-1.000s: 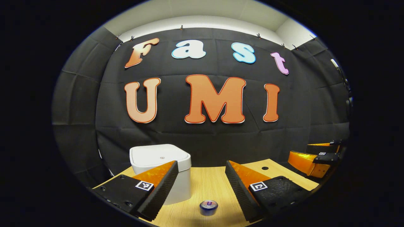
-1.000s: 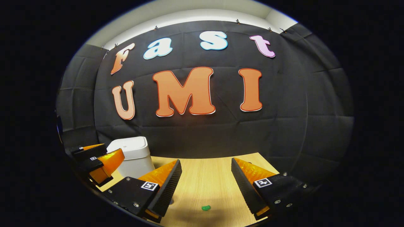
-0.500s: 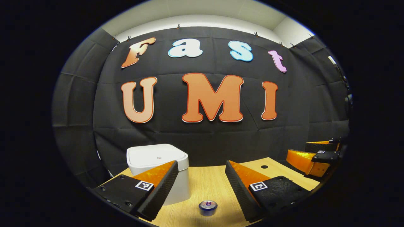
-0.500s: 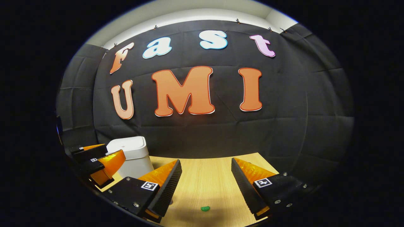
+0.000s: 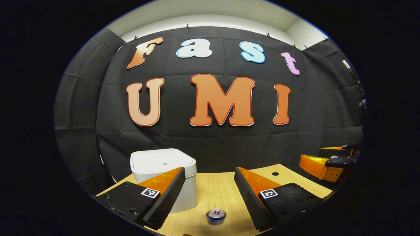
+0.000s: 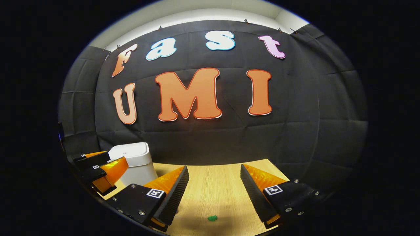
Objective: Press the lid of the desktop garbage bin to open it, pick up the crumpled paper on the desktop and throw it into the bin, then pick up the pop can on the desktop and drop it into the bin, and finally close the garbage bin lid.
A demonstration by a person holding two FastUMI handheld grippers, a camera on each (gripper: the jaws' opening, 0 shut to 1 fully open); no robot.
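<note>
Pop can (image 5: 216, 214) upright on the wooden table (image 5: 213, 190), seen in the left gripper view: it stands low between the spread fingers of the left tool (image 5: 210, 180), touching neither, nothing gripped. Label on the can too small to read. Just beyond the left finger, white garbage bin (image 5: 165, 173), lid down, partly hidden by that finger. Farther right, a round hole in the table (image 5: 275, 173), then the right tool (image 5: 323, 160) at the edge, hanging over the table.

Right gripper view: small green scrap (image 6: 212, 218) on the table, low between the fingers of the right tool (image 6: 213, 180), which are set wide apart and empty. Bin (image 6: 133, 162) far left, behind the left tool (image 6: 98, 170). Square black-and-white markers on the fingers, no readable writing.
</note>
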